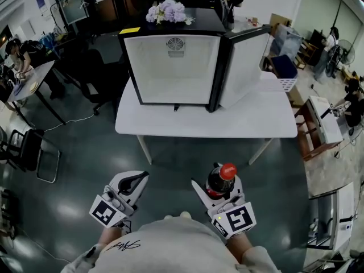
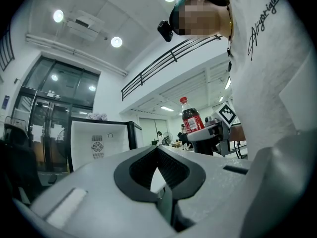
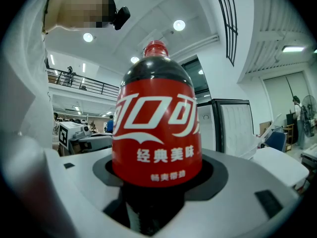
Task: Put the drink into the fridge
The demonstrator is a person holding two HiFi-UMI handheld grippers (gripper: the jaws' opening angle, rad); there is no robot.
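A cola bottle with a red cap and red label stands upright between the jaws of my right gripper, which is shut on it, low in the head view. In the right gripper view the bottle fills the middle. My left gripper hangs beside it at the left, shut with nothing held; its pads meet at the tips. The small fridge stands on a white table ahead, its door swung open to the right, the white inside bare. Both grippers are well short of the table.
A bunch of flowers lies on the fridge top. A white basket sits behind the open door. A black chair and a desk stand at the left, a wooden bench at the right. Grey floor lies between me and the table.
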